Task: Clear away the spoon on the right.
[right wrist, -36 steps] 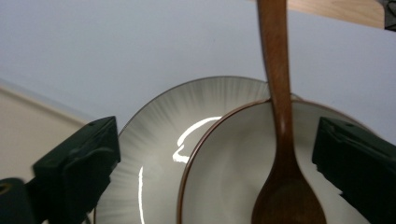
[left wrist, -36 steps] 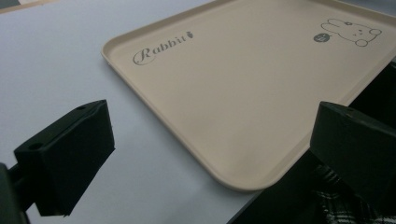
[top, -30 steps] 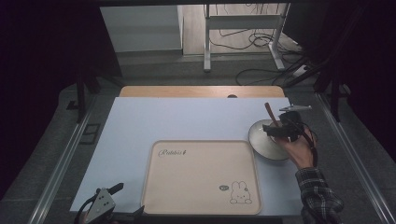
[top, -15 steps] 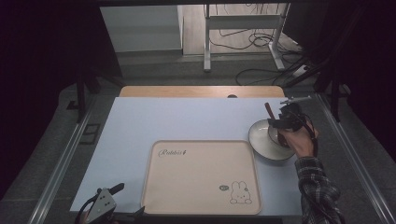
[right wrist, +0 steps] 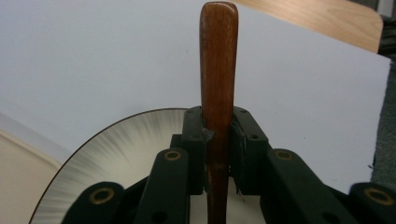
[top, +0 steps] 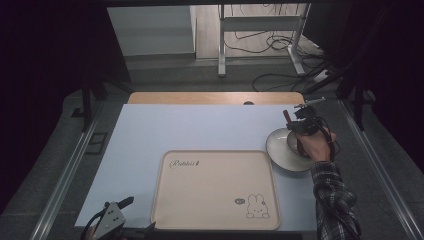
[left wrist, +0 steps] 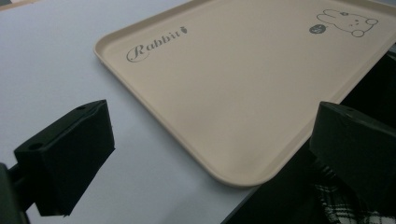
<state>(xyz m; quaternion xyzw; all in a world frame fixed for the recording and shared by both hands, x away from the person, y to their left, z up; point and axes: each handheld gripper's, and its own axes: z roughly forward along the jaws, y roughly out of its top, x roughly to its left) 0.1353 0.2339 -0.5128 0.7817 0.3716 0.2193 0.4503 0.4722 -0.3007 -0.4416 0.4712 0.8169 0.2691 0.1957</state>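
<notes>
A dark brown wooden handle (right wrist: pixel 218 56) stands up between my right gripper's (right wrist: pixel 218 140) pads, which have just been closing and now press on it from both sides. This gripper (top: pixel 299 127) hangs over a pale ribbed plate (top: pixel 279 150) at the table's right, with the handle's tip (top: pixel 286 116) pointing away. What lies at the handle's lower end is hidden. My left gripper (top: pixel 137 215) rests at the front left corner, open, its jaws (left wrist: pixel 210 154) wide apart with nothing between them, beside a beige rabbit tray (left wrist: pixel 233 84).
The beige tray (top: pixel 215 190) lies empty at the front centre of the white table sheet (top: pixel 190 125), its right edge close to the plate (right wrist: pixel 116 144). A wooden strip (top: pixel 215 97) borders the far edge. Cables and a stand's legs lie on the floor beyond.
The right hand has shifted slightly over the plate toward its far right side, and its jaws have closed on the wooden handle. The left gripper has stayed put.
</notes>
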